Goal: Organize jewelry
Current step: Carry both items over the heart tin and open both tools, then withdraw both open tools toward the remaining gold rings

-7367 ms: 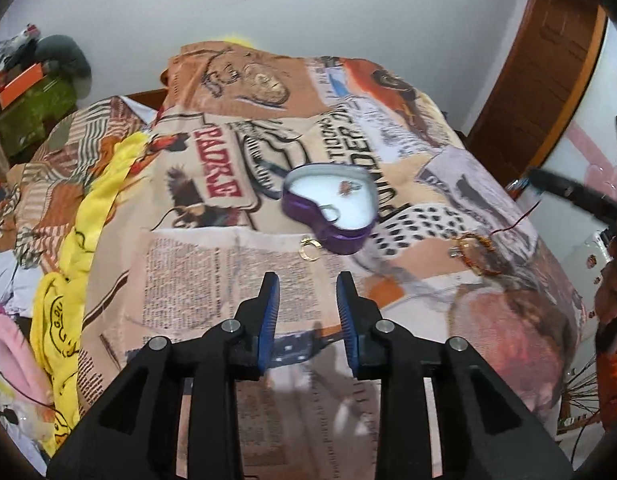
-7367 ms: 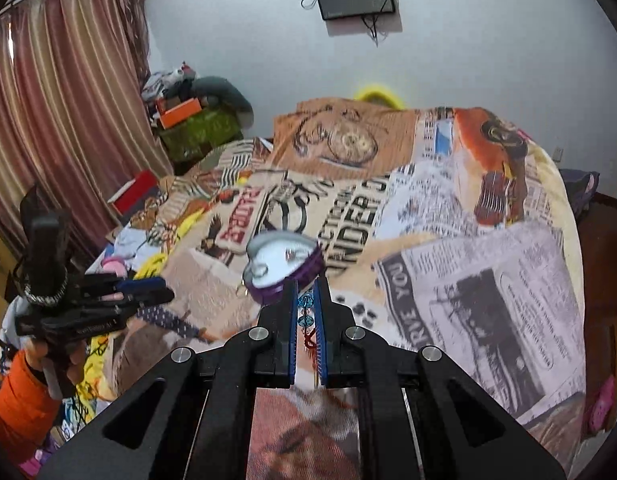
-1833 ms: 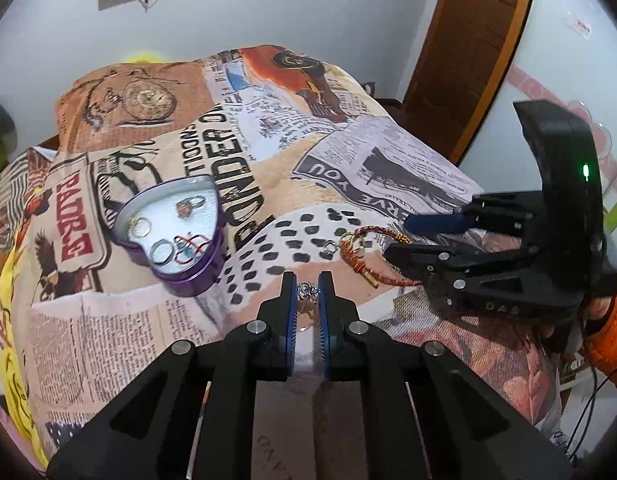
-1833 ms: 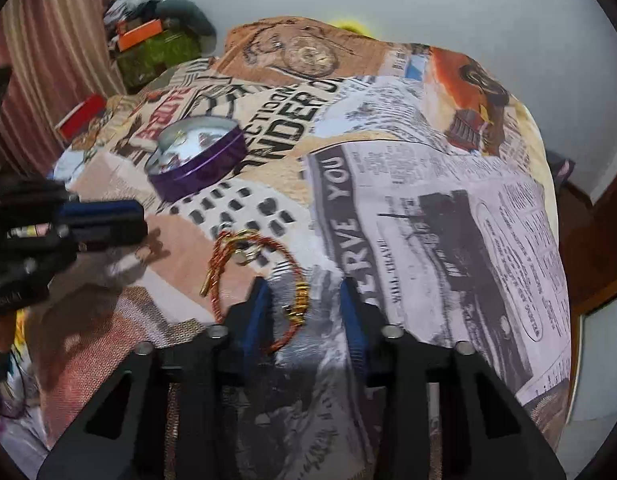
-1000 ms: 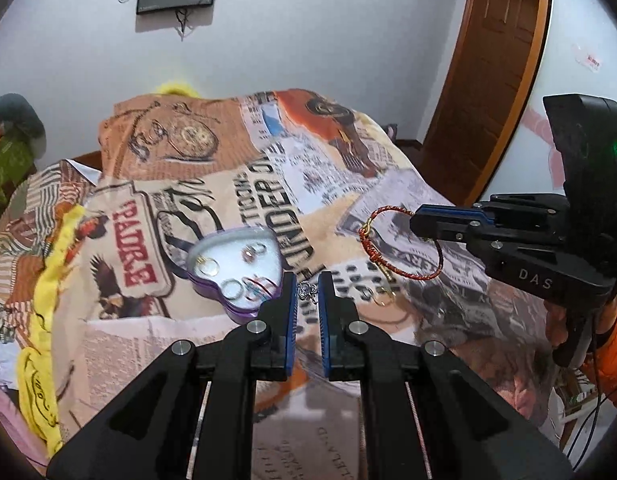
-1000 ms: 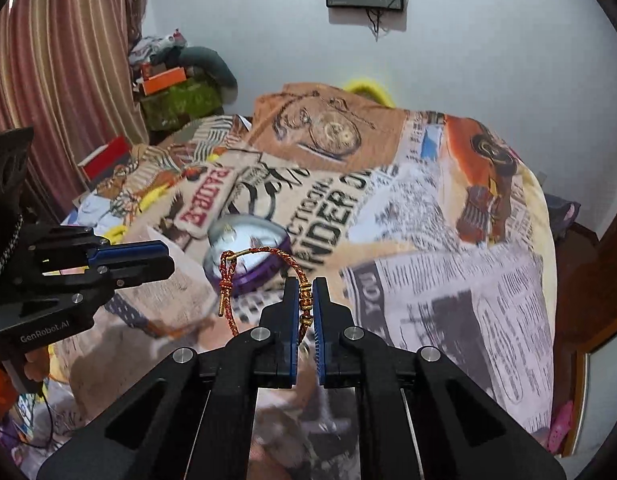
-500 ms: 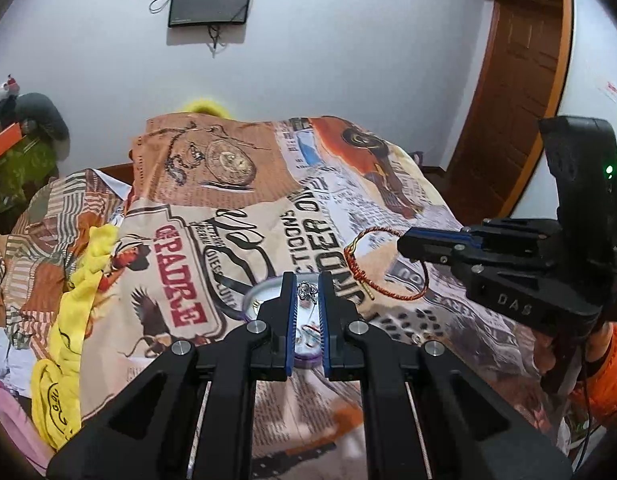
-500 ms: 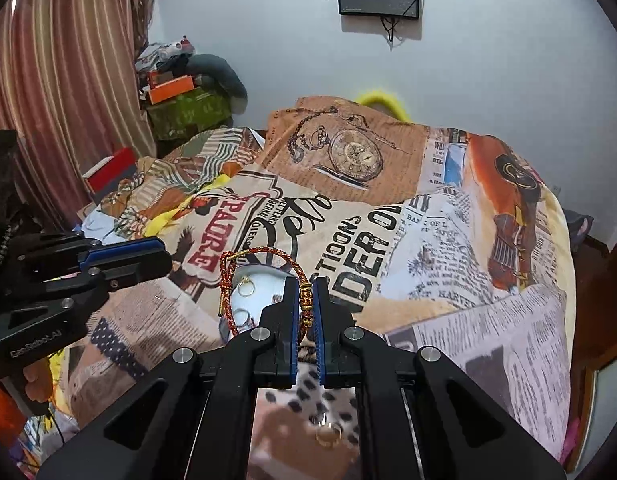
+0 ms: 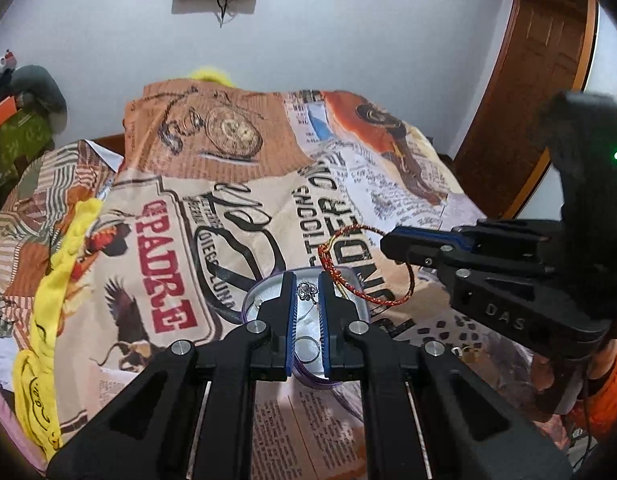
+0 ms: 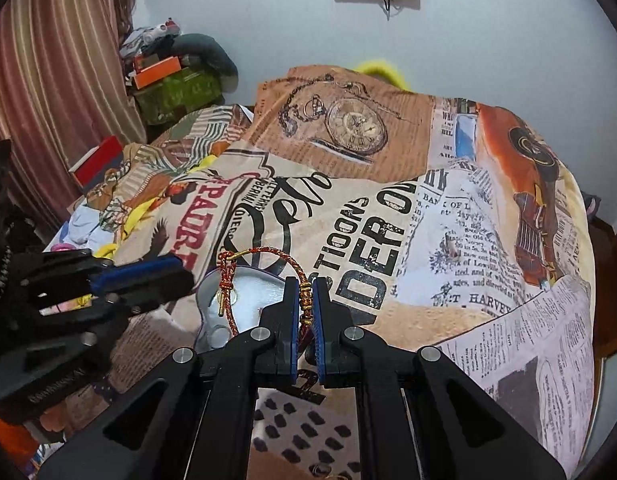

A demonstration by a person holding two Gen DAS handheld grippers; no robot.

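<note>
A purple heart-shaped tin point(image 9: 255, 297) point(image 10: 212, 284) with a white inside lies on the printed bedspread, with rings in it. My left gripper point(image 9: 307, 291) hangs just above the tin, shut on a small silver ornament point(image 9: 306, 290). My right gripper point(image 10: 306, 297) is shut on the gold beads of a red-and-gold cord bracelet point(image 10: 264, 253), whose loop hangs over the tin. In the left wrist view the bracelet point(image 9: 360, 298) dangles from the right gripper point(image 9: 392, 245) just right of my left fingers. A silver ring point(image 9: 307, 347) shows in the tin between the left fingers.
The bedspread point(image 10: 448, 240) covers the whole bed. A gold ring point(image 9: 457, 351) lies on it right of the tin. Yellow cloth point(image 9: 48, 320) lies along the bed's left side, boxes and clutter point(image 10: 168, 84) by the curtain, a wooden door point(image 9: 528, 80) at right.
Both grippers have come forward and down over the tin, carrying their pieces. The tin now lies right under the left fingertips, and the bracelet loop hangs over it.
</note>
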